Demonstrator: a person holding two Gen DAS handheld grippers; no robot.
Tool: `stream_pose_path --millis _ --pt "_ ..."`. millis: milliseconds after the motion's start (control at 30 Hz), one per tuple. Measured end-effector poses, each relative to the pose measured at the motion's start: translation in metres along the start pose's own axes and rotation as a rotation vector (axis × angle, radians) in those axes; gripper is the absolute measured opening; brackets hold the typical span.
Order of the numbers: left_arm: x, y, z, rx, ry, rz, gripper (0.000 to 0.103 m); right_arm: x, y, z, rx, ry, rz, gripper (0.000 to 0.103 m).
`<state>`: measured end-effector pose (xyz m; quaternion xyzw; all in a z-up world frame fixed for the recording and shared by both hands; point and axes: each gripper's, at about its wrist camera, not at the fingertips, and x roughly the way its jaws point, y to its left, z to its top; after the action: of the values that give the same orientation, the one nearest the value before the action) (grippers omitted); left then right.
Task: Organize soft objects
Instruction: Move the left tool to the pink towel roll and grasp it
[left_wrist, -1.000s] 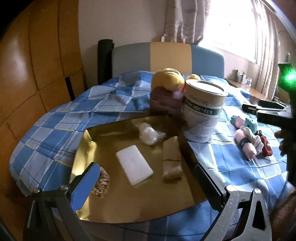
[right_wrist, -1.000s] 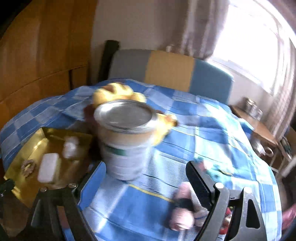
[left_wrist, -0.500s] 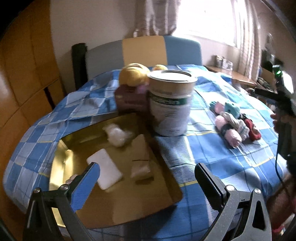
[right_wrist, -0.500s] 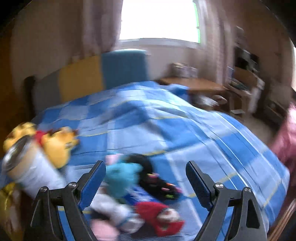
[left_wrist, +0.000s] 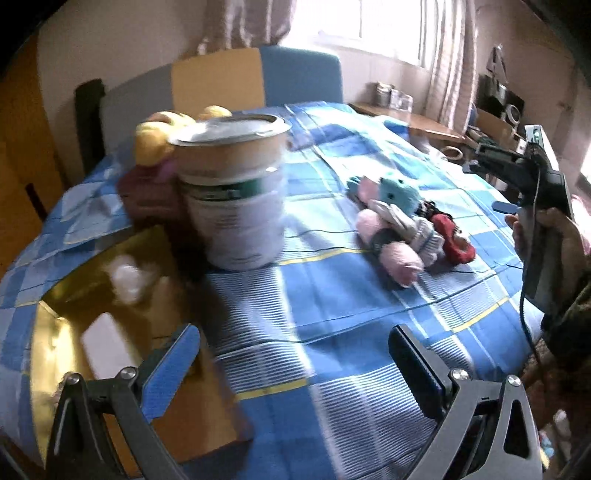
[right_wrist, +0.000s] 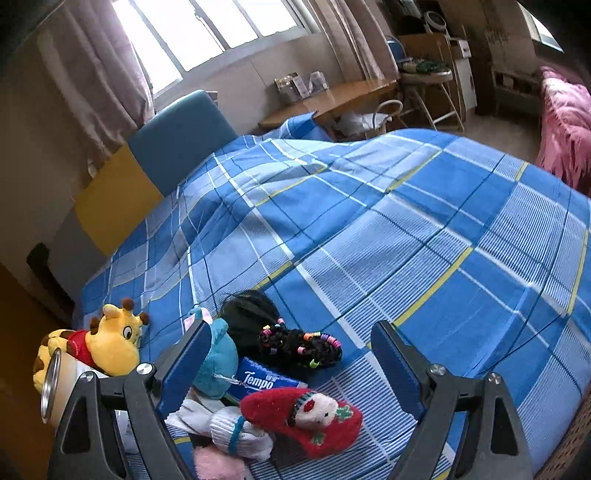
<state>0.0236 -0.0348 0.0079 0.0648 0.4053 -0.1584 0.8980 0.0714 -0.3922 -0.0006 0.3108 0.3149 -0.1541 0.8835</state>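
Bedspread (right_wrist: 424, 236) in blue check fills both views, and its right half lies bare toward the far edge. The left gripper (left_wrist: 295, 363) hangs with fingers spread and nothing between them, low over the cloth just right of the gold tray (left_wrist: 48, 321), whose near corner sits close to the bed's front edge. A white pad (left_wrist: 105, 349) and a blurred white wad (left_wrist: 125, 278) lie in the tray. The tin (left_wrist: 236, 192) stands at the tray's far right corner, touching a yellow giraffe (right_wrist: 107, 341) behind it. The soft pile sits well right of the tin: teal plush (right_wrist: 218, 363), red sock (right_wrist: 303, 413), white sock (right_wrist: 236, 430), pink roll (left_wrist: 391, 247), black hair ties (right_wrist: 299, 345) and tissue pack (right_wrist: 258, 380). The right gripper (right_wrist: 291, 360) hovers above this pile, fingers wide apart, empty.
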Motion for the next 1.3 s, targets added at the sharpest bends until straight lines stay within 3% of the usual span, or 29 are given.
stream_pose_path --millis 133,300,533,833,967,1000,1100,1300 --pt "0.024 -0.016 0.01 0.016 0.08 -0.038 0.103 0.005 0.002 -0.001 0.002 0.028 0.018 0.09" --pt "0.051 -0.038 0.025 0.04 0.09 -0.022 0.102 0.008 0.009 -0.003 -0.028 0.046 0.038 0.09" --pt "0.102 -0.059 0.054 -0.007 0.175 -0.164 0.079 0.01 0.014 -0.004 -0.055 0.06 0.047 0.09" --pt "0.16 -0.093 0.08 0.005 0.235 -0.208 0.076 0.012 0.015 -0.005 -0.051 0.072 0.072 0.09" --pt "0.183 -0.093 0.086 -0.022 0.244 -0.218 0.059 0.013 0.015 -0.005 -0.054 0.074 0.076 0.09" --pt "0.187 -0.091 0.086 -0.03 0.253 -0.229 0.045 0.014 0.015 -0.005 -0.055 0.076 0.073 0.09" --pt "0.179 -0.08 0.082 -0.067 0.245 -0.285 0.04 0.016 0.015 -0.006 -0.054 0.085 0.074 0.09" --pt "0.135 -0.049 0.048 -0.079 0.235 -0.277 0.039 0.015 0.014 -0.006 -0.055 0.081 0.065 0.087"
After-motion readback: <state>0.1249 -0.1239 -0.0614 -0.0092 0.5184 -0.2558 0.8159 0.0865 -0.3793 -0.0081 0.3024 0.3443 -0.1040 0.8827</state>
